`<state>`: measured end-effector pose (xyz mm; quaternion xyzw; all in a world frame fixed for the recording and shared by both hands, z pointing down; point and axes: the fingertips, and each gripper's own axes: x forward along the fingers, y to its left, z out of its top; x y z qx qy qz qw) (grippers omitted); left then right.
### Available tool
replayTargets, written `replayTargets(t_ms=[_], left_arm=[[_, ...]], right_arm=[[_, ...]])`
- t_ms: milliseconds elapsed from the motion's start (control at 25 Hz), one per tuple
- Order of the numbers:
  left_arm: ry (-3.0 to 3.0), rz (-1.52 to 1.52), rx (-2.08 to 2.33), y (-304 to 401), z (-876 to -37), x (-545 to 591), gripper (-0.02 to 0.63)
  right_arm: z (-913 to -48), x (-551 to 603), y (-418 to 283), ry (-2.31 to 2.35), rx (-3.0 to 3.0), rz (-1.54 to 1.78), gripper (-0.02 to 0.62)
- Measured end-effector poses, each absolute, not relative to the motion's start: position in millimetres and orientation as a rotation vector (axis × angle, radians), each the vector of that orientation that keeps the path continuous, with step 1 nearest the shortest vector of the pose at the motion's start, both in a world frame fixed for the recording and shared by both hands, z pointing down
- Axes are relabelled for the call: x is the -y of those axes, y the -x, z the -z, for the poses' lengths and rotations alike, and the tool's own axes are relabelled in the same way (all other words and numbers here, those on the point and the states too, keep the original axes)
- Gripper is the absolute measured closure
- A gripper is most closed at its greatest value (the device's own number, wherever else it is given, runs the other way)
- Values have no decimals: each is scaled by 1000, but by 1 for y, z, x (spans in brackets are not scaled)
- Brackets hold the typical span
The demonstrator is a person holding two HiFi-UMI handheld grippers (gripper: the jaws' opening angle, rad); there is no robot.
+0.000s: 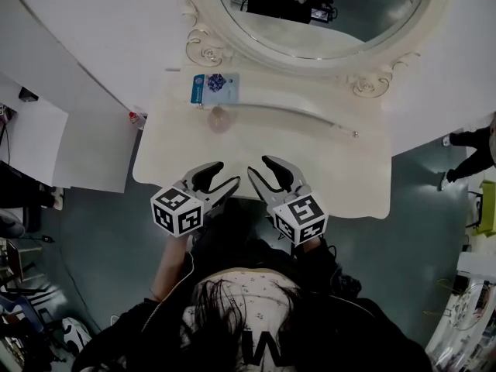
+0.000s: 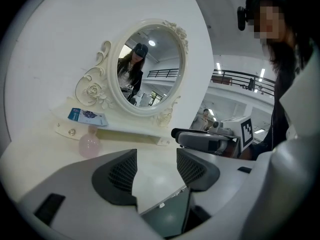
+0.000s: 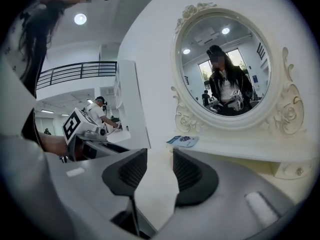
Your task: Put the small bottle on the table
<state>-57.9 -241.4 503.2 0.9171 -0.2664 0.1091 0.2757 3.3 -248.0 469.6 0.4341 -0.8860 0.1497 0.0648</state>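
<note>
Left gripper (image 1: pixel 226 173), right gripper (image 1: pixel 262 167) — jaws apart, empty — over table (image 1: pixel 349 178) edge.

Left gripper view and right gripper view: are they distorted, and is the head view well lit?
Left gripper view: strong fisheye bending and black corners; the pink bottle looks pale and soft. Right gripper view: the same bending; a ceiling lamp glares, while the mirror stays sharp. Head view: dim overall, with the floor nearly dark.

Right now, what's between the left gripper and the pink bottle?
Only bare tabletop separates the left gripper from the pink bottle, per the head view.
</note>
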Motion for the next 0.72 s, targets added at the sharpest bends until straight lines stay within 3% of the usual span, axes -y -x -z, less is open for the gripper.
replayTargets(t_ms=[200, 440, 720], left_arm=[[-2464, -289, 762, 47, -500, 192, 358], [-2462, -269, 808, 40, -497, 128, 358], [-2440, -236, 811, 29, -498, 60, 359]], right_arm=[[-463, 203, -17, -1301, 2721, -435, 465], [-458, 139, -21, -1264, 2762, -405, 567], [-455, 71, -20, -1215, 2792, -406, 586]])
